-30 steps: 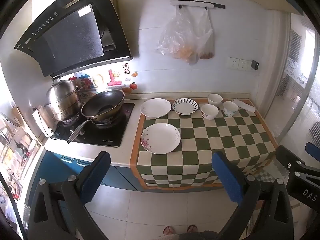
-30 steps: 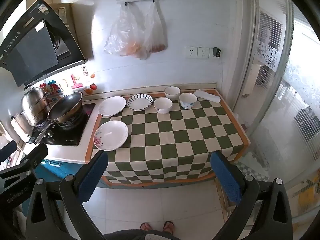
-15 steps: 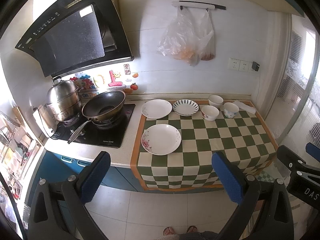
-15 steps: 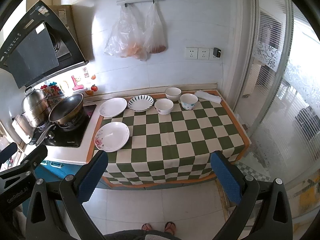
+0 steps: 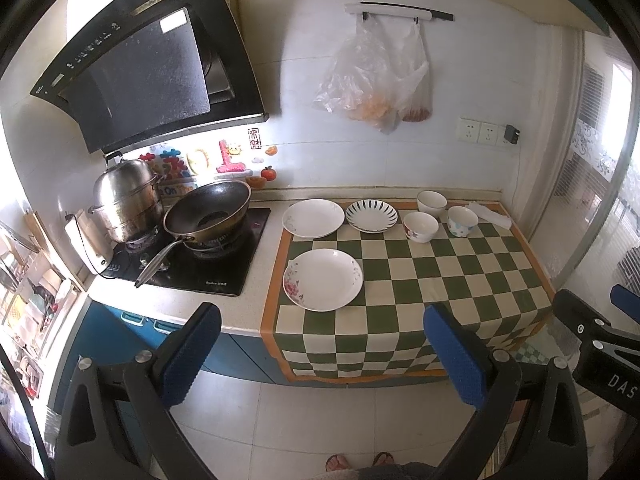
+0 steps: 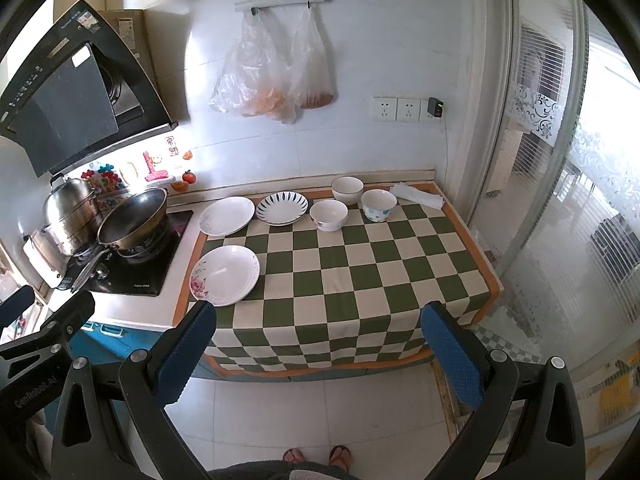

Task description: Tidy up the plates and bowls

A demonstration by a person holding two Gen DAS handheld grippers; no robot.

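My left gripper (image 5: 322,354) and right gripper (image 6: 318,350) both hang spread and empty before the counter's front edge. On the checked cloth (image 6: 360,272), the floral plate (image 6: 225,275) lies near its front-left corner; two plates (image 6: 226,216) and three bowls (image 6: 329,215) line its back edge.

"DAS" on right tongs (image 5: 608,376) body; "GenRobot.AI" on left tongs (image 6: 32,392) body. Range hood (image 5: 152,68) brand print too small to read.
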